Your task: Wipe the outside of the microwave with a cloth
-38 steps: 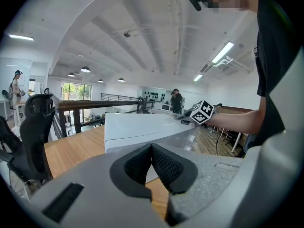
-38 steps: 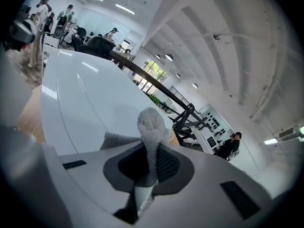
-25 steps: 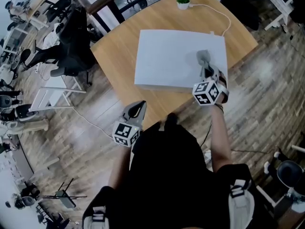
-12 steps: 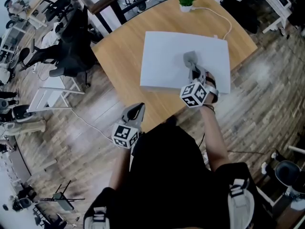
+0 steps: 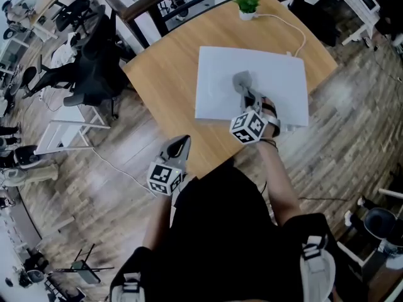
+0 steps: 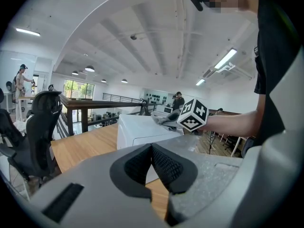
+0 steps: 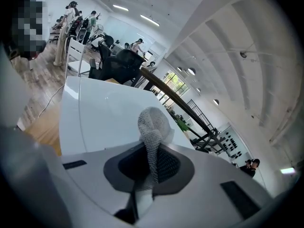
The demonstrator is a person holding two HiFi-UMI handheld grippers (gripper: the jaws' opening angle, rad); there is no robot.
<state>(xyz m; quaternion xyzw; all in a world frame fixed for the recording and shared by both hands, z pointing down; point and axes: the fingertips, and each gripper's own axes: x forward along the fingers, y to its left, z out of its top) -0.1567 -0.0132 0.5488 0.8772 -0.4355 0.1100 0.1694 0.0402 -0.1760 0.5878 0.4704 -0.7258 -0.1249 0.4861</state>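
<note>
Wood-plank flooring (image 5: 352,106) is seen around a square wooden worktop (image 5: 160,68), with black office chairs (image 5: 94,55) at its left and a small potted plant (image 5: 247,5) at its far edge. A boxy, smooth white microwave (image 5: 277,74) is set on the worktop. A grey knitted cloth (image 5: 241,80) lies on its top, clamped in the right gripper (image 5: 247,94). The left gripper (image 5: 181,142), jaws together on nothing, is held off the near edge.

One microwave (image 5: 280,80), one cloth (image 5: 241,80), two tools (image 5: 182,141) (image 5: 248,97)
</note>
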